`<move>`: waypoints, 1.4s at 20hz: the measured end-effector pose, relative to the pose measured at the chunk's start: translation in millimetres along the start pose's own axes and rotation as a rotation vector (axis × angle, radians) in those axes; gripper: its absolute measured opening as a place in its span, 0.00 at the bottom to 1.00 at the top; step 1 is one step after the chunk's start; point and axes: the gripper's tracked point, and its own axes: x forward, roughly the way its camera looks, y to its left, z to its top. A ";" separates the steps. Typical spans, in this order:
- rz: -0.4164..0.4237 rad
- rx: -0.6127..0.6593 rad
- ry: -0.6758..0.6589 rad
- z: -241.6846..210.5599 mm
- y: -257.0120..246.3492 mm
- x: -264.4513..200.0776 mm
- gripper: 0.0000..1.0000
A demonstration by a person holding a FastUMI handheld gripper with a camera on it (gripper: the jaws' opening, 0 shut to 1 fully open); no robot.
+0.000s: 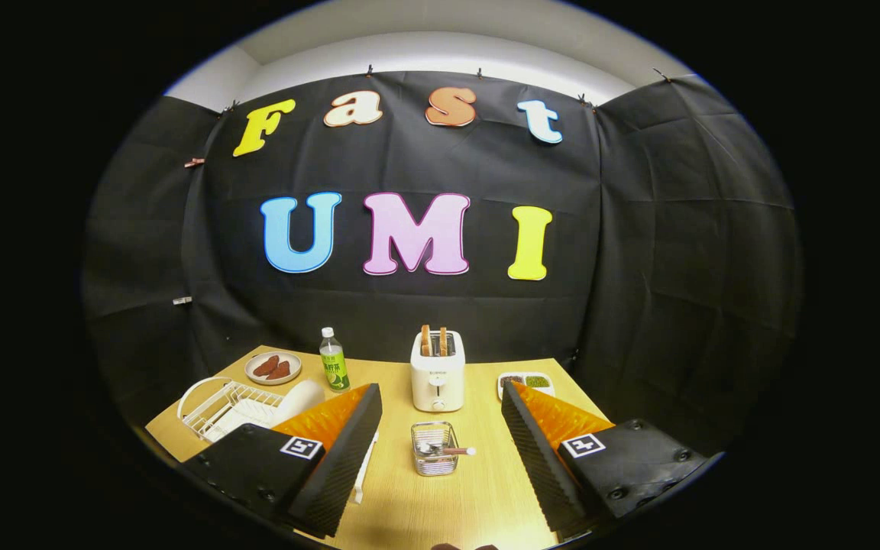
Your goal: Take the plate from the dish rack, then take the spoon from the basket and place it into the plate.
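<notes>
My gripper (440, 428) hangs above the wooden table (478, 496), open, with nothing between its fingers. A small wire basket (435, 451) stands between the fingers, just ahead, and holds the spoon (448, 450), whose handle pokes out to the right. To the left, partly hidden behind the left finger (333, 458), is the white wire dish rack (230, 409) with the white plate (299, 399) standing in it.
A white toaster (438, 370) with two slices of toast stands beyond the basket. A green-labelled bottle (333, 360) and a small plate of brown food (273, 367) sit at the back left. A white divided dish (525, 382) lies behind the right finger.
</notes>
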 end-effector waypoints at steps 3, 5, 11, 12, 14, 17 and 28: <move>0.047 -0.017 0.028 1.1 20.9 19.2 0.97; 0.087 -0.017 0.055 2.1 41.3 35.5 0.97; 0.164 -0.028 0.200 -14.8 100.4 83.6 0.97; 0.184 -0.035 0.226 -20.9 112.7 90.7 0.98; 0.222 -0.051 0.274 -32.7 135.5 103.7 0.98; 0.249 -0.002 0.419 -65.2 166.3 118.9 0.98; 0.187 0.100 0.715 -141.2 206.3 153.1 0.75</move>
